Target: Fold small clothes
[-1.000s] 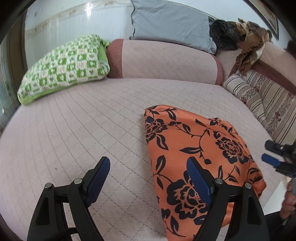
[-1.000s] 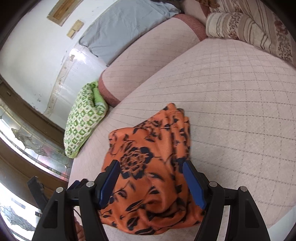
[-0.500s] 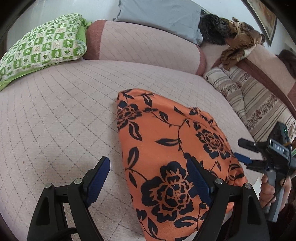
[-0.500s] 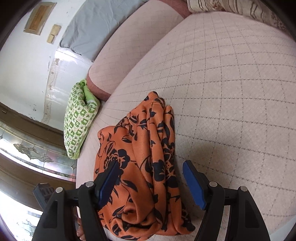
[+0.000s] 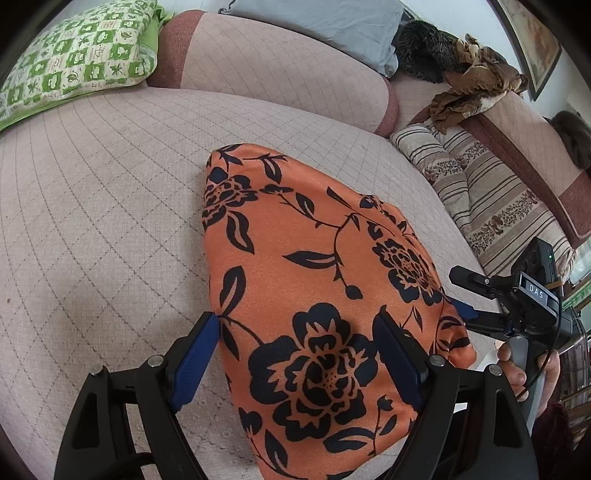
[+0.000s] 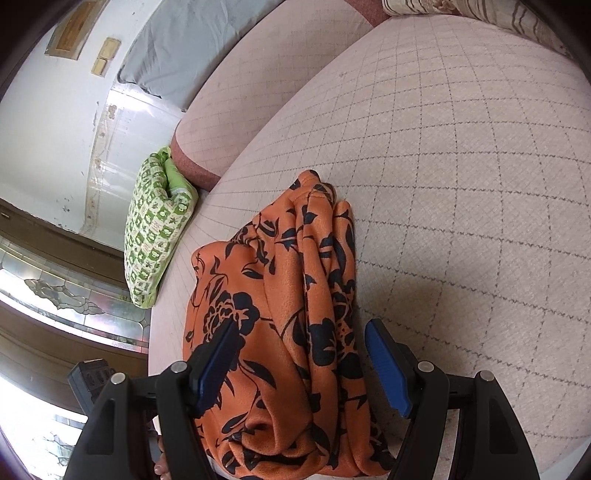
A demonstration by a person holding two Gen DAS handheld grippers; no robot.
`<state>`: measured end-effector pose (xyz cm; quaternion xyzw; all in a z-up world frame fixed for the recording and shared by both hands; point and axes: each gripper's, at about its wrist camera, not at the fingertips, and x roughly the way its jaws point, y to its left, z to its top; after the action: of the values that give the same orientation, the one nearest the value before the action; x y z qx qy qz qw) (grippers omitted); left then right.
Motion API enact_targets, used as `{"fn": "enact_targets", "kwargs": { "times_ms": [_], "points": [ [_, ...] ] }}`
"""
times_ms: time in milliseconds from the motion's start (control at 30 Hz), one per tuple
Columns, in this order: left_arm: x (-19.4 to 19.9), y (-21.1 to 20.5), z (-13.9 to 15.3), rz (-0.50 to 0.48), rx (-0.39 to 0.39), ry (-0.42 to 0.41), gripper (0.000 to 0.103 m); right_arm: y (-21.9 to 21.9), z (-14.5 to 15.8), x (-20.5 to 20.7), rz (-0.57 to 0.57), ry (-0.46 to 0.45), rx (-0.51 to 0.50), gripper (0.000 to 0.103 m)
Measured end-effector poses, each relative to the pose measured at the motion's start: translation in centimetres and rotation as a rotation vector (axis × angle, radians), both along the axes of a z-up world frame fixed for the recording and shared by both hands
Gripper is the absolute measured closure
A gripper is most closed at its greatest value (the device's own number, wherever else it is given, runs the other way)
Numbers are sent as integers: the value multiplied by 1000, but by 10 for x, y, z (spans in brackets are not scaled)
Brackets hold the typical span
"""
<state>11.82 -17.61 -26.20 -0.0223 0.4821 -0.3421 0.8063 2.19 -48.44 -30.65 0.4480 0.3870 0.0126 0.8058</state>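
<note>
Quilted sofa (image 5: 110, 206); garment's (image 5: 317, 295) near edge cropped.

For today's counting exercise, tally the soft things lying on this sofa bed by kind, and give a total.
Orange floral garment: 1
Green checked pillow: 1
Grey-blue pillow: 1
Striped cushion: 1
Brown crumpled cloth: 1
Dark furry item: 1
Total: 6

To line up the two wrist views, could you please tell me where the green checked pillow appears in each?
Left wrist view: green checked pillow, top left corner, against the sofa back.
Right wrist view: green checked pillow, left of centre, standing on edge beside the orange floral garment.
Shared landmark: the garment.
</note>
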Motion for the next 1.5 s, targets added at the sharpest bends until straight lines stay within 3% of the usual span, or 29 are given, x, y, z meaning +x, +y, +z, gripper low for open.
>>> {"fn": "enact_targets", "kwargs": {
  "times_ms": [400, 733, 867, 1067, 1233, 1500],
  "points": [
    [7, 0, -7, 17, -11, 11, 18, -5, -25, 18, 57, 68, 98, 29],
    [29, 6, -30, 62, -116, 175, 20, 6, -36, 34, 90, 52, 178, 28],
    [31, 7, -32, 83, -125, 185, 36, 21, -30, 37, 116, 52, 110, 35],
    [26, 11, -22, 77, -111, 126, 56, 43, -12, 39, 116, 40, -52, 51],
    [27, 19, -12, 96, -116, 98, 61, 63, 11, 36, 86, -11, -168, 55],
    [23, 55, 24, 180, -74, -77, 61, 112, 41, 45, 104, -122, -260, 56]
  ]
}}
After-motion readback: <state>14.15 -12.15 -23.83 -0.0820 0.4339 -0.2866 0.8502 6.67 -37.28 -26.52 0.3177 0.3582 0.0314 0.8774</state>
